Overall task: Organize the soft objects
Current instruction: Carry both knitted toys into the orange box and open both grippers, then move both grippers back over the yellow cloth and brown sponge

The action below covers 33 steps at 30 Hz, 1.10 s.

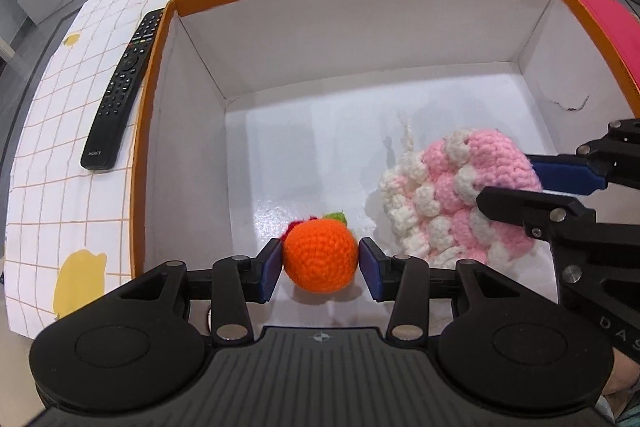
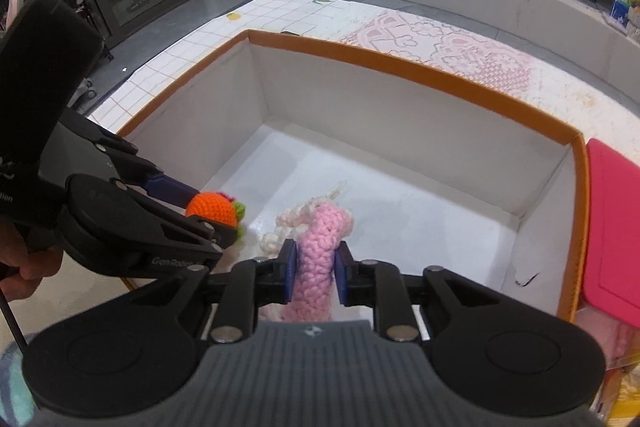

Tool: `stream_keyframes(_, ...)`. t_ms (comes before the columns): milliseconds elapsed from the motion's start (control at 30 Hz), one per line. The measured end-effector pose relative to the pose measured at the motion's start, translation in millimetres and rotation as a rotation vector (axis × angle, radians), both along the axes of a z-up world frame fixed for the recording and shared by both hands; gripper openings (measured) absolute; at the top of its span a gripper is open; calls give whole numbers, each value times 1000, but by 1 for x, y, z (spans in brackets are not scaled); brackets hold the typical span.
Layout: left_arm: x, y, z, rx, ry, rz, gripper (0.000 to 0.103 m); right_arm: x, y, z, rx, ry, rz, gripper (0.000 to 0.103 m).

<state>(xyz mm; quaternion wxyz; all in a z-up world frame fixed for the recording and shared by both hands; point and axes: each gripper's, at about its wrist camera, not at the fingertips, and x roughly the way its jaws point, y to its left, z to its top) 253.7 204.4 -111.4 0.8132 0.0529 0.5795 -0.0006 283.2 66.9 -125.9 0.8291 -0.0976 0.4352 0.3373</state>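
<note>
We saw the left gripper (image 1: 320,265) inside the white box (image 1: 372,27) with the orange rim, its blue pads (image 1: 272,267) set against both sides of the orange crocheted ball (image 1: 321,255); the ball filled the whole gap, near the box's near wall. To its right, the right gripper (image 2: 315,269) had its jaws nearly together, pinching the pink and white crocheted piece (image 2: 316,259), which stood squeezed between the pads, its white fringe trailing toward the far side on the box floor. A black remote (image 1: 122,91) lay on the tiled cloth (image 1: 60,195) just left of the box. A red mat (image 2: 612,227) lay right of it.
</note>
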Motion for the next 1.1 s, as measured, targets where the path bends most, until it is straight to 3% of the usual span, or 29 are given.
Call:
stream_keyframes(267,-7,-4,13,-21,-40,3,65,-14,-2,17,-41,-105,7,46)
stream_keyframes(467,-27,-10,40,-37,-157,14,69,-32,-18,40,-48,-215,-18,62)
stream_keyframes(833,-80,-54,87,-65,-411,8,69,-75,-89,84,56,-355,-148,63)
stream_keyframes(1100,-114,-104,106,-74,-610,28,70,-113,-150,91,101,-415,-302,63)
